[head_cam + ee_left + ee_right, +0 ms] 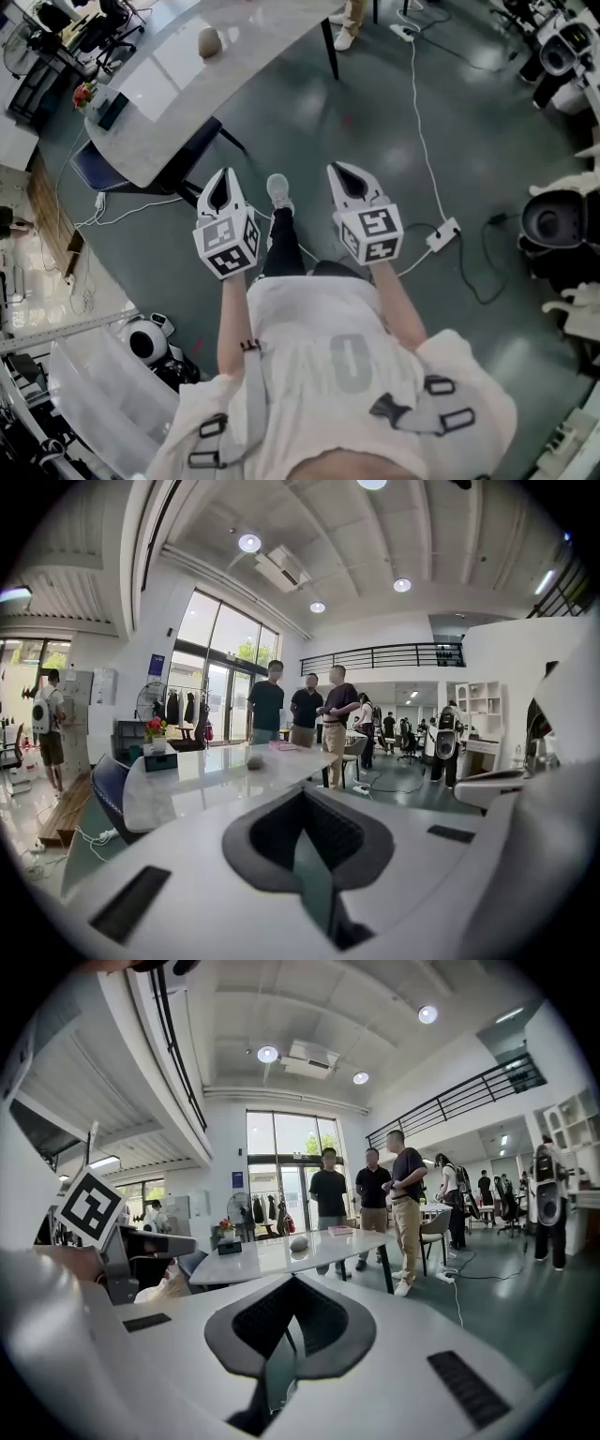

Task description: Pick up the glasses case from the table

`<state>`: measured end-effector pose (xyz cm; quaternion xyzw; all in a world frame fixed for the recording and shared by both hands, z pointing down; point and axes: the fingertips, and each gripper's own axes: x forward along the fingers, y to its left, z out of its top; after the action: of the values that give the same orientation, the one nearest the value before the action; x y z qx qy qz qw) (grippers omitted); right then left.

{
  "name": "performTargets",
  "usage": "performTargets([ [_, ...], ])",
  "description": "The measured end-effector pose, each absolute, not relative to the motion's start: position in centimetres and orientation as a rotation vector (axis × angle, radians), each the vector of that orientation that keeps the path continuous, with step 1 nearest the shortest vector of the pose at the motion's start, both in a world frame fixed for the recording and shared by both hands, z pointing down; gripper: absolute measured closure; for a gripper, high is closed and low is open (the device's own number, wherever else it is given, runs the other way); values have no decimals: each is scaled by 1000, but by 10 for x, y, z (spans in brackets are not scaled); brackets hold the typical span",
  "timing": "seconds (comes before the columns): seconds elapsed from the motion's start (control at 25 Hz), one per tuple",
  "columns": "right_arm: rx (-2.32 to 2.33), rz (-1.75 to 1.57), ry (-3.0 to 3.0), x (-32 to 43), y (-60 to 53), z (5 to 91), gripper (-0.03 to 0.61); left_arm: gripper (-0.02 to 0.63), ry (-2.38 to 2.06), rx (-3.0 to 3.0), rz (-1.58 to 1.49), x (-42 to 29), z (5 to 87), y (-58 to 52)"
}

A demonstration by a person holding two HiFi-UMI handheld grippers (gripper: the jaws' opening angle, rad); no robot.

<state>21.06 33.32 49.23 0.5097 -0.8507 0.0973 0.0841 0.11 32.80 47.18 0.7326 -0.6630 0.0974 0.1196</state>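
Observation:
The glasses case (209, 42) is a small grey oval lying on the long pale table (178, 94), far ahead of me. It also shows as a grey lump on the tabletop in the left gripper view (255, 760) and in the right gripper view (298, 1243). My left gripper (221, 176) and right gripper (342, 169) are held side by side over the floor, well short of the table. Both point toward the table. Each has its jaws together with nothing between them (302, 836) (286, 1326).
A black box with flowers (103, 103) sits at the table's left end, above a blue chair (94, 169). A pink flat item (281, 746) lies beyond the case. Three people (305, 714) stand at the far end. A power strip (442, 234) with cables lies right.

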Motion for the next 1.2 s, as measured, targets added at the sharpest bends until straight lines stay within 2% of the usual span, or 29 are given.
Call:
performTargets([
  [0.36, 1547, 330, -2489, 197, 256, 524, 577, 611, -1871, 2181, 283, 0, 497, 236],
  [1.2, 1495, 352, -2435, 118, -77, 462, 577, 611, -1835, 2127, 209, -72, 458, -85],
])
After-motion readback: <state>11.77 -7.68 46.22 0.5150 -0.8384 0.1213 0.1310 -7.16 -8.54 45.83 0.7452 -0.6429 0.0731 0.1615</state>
